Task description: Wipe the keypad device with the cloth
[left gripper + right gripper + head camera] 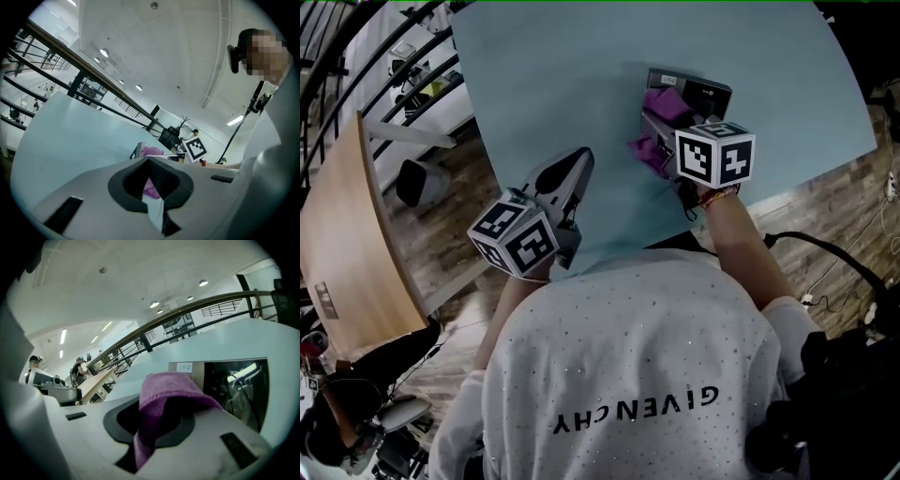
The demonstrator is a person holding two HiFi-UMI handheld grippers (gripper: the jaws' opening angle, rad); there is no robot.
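Purple cloth (164,383): soft, limp, pinched at its fold by right gripper (161,404).
Keypad device (236,390): rigid, just ahead.
Left gripper (150,161): closed, empty.

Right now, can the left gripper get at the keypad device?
Probably yes. Only bare table lies between the left gripper and the keypad device. The right gripper, shut on the cloth, crowds the device's near side, so come in from the left.
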